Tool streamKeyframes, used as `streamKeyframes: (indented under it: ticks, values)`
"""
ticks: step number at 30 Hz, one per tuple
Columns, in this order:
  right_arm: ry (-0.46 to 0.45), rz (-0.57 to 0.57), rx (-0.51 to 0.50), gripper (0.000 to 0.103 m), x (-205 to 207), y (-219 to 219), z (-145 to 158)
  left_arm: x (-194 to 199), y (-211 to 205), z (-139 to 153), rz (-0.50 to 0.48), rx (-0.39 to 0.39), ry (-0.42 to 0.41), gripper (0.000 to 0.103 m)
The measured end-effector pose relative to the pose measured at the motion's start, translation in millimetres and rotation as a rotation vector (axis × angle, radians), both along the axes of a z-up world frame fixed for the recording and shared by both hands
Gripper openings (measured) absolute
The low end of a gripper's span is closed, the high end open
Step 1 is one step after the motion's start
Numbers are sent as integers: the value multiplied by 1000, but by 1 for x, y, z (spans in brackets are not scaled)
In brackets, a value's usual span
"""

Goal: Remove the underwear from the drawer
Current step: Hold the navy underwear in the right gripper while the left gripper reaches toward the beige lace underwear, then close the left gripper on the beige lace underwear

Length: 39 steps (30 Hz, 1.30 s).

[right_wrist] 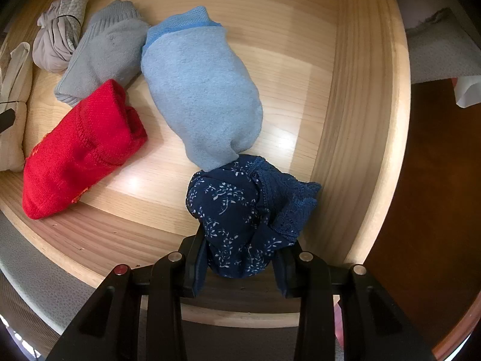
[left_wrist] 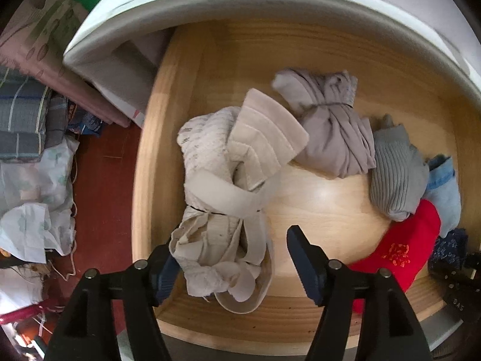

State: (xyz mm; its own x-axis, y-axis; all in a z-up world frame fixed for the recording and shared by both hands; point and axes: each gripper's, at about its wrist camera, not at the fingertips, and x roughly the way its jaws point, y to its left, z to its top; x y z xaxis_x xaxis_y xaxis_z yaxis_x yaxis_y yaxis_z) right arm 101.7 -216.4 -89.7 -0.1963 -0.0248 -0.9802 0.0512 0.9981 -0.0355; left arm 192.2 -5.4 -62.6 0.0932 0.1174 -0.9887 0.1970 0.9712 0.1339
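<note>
Right gripper (right_wrist: 240, 266) was clamped on the navy floral underwear (right_wrist: 243, 213), jaws pinching the bundle's near end at the near right corner of the drawer (right_wrist: 354, 90). Left gripper (left_wrist: 231, 266) had its jaws apart, straddling the near end of the cream bundle (left_wrist: 228, 186) at the drawer's left; whether the left finger touched the cloth could not be told.

Risks, as judged:
- The navy piece's far edge lay against or just under the light blue roll (right_wrist: 198, 90). A quick lift could drag that roll along.
- The grip sat on a bunched end only. Thin fabric might slip out, and the lace trim (right_wrist: 288, 207) could catch on the drawer wall just to its right.
- The cream bundle was loosely wrapped by a wide band. A pinch on one fold could unroll it rather than raise it whole.

Materials:
- Navy piece: thin woven cloth, small white sprig print, scalloped lace edge, crumpled.
- Light blue roll: fuzzy knit, oblong, brighter blue cuff at the far end.
- Red roll (right_wrist: 81, 150): fine knit, orange stitching.
- Grey ribbed roll (right_wrist: 99, 57) and taupe bundle (right_wrist: 57, 45), the latter smooth and tied.
- Drawer: pale, glossy wood with visible grain.
</note>
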Motion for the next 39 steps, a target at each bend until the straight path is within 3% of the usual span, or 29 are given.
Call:
streamKeyframes:
  ticks: [4,11,14,19,23,32,39]
  values:
    - [-1,1,1,34,0,0,0,-2,-19,1,-32,-2,4,69]
    - [-2,1,2,34,2,2,1,1,-19,10,6,-160,55,69]
    - [-3,2,3,34,3,3,2,5,-10,13,29,-190,67,69]
    - [-4,2,8,34,4,4,2,7,-5,15,41,-168,53,69]
    - [-5,3,11,34,4,4,0,6,-1,-2,40,-134,70,69]
    - [-7,2,21,35,5,3,1,9,4,-22,121,-157,105,69]
    - [-8,2,24,35,4,1,-2,6,9,-24,100,-128,94,49]
